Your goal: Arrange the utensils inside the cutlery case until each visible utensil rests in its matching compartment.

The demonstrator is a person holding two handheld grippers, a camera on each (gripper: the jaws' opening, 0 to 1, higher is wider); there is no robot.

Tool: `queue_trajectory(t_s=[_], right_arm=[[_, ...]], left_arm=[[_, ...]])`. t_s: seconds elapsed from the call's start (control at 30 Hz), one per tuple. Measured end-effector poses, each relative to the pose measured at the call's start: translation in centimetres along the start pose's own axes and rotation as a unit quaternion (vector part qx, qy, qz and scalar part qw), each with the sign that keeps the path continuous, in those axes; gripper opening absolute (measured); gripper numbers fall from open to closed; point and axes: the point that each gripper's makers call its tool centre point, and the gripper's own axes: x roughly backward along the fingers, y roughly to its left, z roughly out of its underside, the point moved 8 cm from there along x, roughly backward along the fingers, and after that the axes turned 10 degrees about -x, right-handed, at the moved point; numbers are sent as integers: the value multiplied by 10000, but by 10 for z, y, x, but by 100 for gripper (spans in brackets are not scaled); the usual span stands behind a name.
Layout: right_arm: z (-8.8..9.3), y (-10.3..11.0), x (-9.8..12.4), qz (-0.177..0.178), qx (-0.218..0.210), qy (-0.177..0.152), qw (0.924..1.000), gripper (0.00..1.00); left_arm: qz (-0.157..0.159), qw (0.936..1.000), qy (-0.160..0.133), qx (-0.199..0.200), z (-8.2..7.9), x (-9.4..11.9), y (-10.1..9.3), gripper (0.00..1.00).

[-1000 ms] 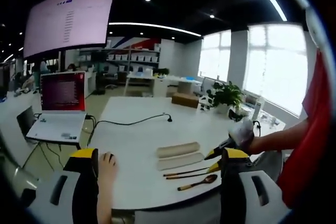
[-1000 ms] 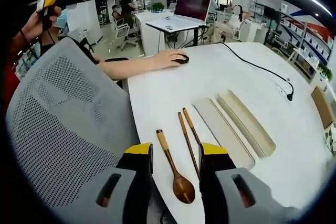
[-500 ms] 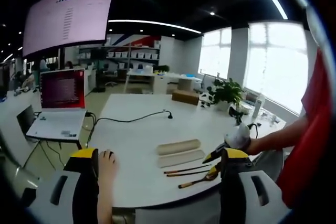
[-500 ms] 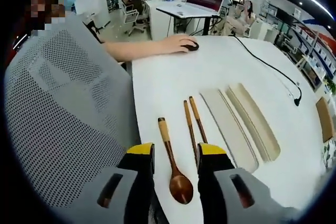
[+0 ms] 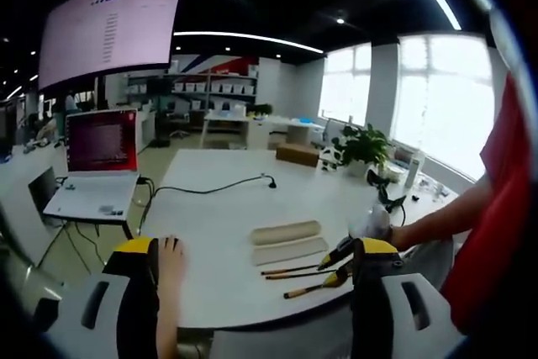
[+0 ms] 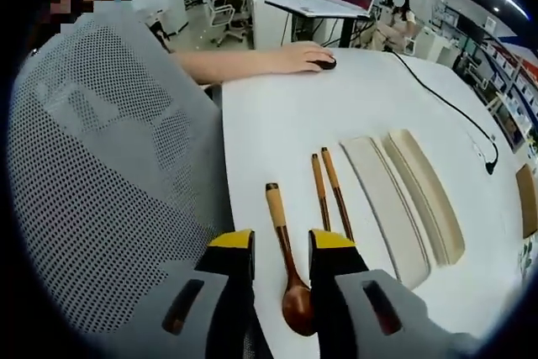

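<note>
Right gripper view: spoon, chopsticks, case lying side by side.
Left gripper view: laptop sitting beyond.
Right gripper: jaws standing narrowly parted, straddling spoon, gripping nothing.
Left gripper: jaws gaping wide, holding nothing.

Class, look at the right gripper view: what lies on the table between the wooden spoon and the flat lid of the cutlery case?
The pair of wooden chopsticks lies between the spoon and the lid, side by side, roughly parallel to both, in the right gripper view.
</note>
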Motion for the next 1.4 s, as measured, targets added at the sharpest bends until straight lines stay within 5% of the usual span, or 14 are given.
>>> queue_trajectory(t_s=[0.27, 0.47, 0.93, 1.4], right_arm=[[2, -4, -14, 41, 345, 275, 9990, 17], [3, -12, -19, 10, 183, 411, 9990, 8], [19, -14, -39, -61, 660, 1064, 9921, 11], [26, -17, -47, -68, 767, 1355, 9878, 8]], left_arm=[[38, 10000, 75, 27, 4, 0, -3, 97], [46, 10000, 70, -25, 2, -1, -4, 97], [-54, 9999, 129, 6, 7, 2, 0, 96], [-152, 9997, 158, 60, 10, 4, 1, 95]])
